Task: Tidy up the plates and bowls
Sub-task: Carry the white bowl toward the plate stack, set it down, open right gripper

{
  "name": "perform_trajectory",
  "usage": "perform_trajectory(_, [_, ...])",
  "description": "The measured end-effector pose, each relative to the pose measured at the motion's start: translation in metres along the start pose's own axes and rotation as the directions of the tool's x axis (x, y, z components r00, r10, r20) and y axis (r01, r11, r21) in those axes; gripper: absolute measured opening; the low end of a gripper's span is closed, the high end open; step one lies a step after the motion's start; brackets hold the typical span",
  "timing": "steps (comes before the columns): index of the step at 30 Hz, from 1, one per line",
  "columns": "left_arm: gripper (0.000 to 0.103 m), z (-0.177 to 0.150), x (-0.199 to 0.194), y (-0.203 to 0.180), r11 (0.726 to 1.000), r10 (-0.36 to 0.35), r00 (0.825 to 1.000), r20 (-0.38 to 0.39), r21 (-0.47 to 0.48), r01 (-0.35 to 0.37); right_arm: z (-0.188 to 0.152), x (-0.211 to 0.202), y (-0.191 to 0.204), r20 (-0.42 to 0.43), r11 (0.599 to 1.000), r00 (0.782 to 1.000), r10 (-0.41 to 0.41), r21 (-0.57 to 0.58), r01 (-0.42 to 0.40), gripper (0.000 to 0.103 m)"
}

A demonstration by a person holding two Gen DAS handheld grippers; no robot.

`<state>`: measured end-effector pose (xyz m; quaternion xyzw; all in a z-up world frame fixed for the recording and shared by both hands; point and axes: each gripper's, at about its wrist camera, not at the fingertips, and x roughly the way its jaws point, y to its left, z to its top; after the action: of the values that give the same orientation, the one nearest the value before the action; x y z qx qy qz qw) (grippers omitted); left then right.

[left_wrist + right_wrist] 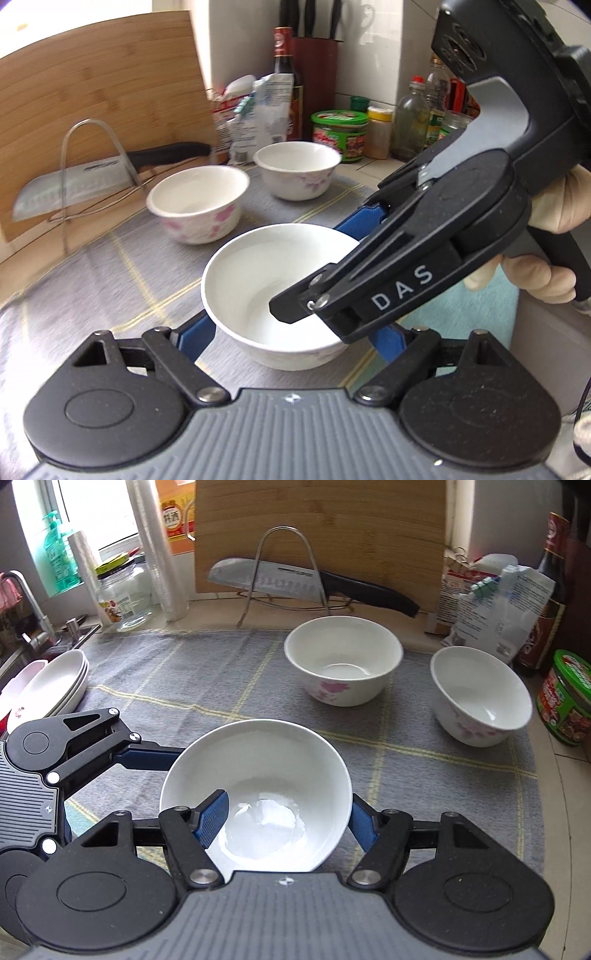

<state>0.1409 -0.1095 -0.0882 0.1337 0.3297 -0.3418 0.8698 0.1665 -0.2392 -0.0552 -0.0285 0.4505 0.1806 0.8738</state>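
Note:
A white bowl (273,291) (258,794) sits on the grey mat, closest to both cameras. My right gripper (282,825) straddles its near rim, one blue finger (210,821) inside the bowl and one outside; it reaches into the bowl from the right in the left wrist view (295,306). My left gripper (288,339) has its blue fingers on either side of the same bowl, spread wide; it shows at the left in the right wrist view (147,757). Two flowered bowls (343,661) (480,698) stand farther back. Stacked plates (55,686) lie far left.
A cutting board (321,528) leans behind a wire rack holding a knife (295,579). Bottles, jars and bags (340,133) crowd the back right. A sink tap (29,605) and a jar (122,594) are at the left. The mat (184,672) covers the counter.

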Motion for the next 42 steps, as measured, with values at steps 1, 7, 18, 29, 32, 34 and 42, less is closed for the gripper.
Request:
perform_trajectory(1, [0.089,-0.004,-0.005,0.005,1.0,0.012,1.0,-0.004,-0.009,-0.012,0.002,0.003,0.007,-0.002,1.0,1.0,0.015,-0.01,-0.015,0.074])
perform_trajectory(7, [0.089,-0.023,-0.029,0.027,0.996,0.075,0.997,-0.018,-0.056,-0.076,0.012,0.02,0.048,-0.014,0.994,0.997,0.076,-0.079,-0.077,0.074])
perform_trajectory(18, [0.089,-0.042,-0.051,0.06,0.983,0.154,0.988,-0.031,-0.1,-0.156,0.034,0.043,0.093,-0.02,0.98,0.991,0.129,-0.149,-0.131,0.074])
perform_trajectory(29, [0.089,-0.049,-0.05,0.072,0.982,0.145,0.988,-0.048,-0.118,-0.15,0.038,0.058,0.104,-0.044,0.979,0.989,0.138,-0.148,-0.143,0.074])
perform_trajectory(32, [0.091,-0.051,-0.049,0.073,0.982,0.145,0.988,-0.045,-0.116,-0.149,0.037,0.058,0.104,-0.042,0.977,0.988,0.149,-0.146,-0.154,0.076])
perform_trajectory(34, [0.095,-0.052,-0.049,0.074,0.982,0.148,0.988,-0.047,-0.109,-0.152,0.036,0.058,0.105,-0.041,0.976,0.987,0.156,-0.146,-0.161,0.079])
perform_trajectory(42, [0.098,-0.056,-0.062,0.077,0.982,0.126,0.989,-0.072,-0.133,-0.135,0.036,0.049,0.102,-0.012,0.979,0.989,0.149,-0.141,-0.149,0.101])
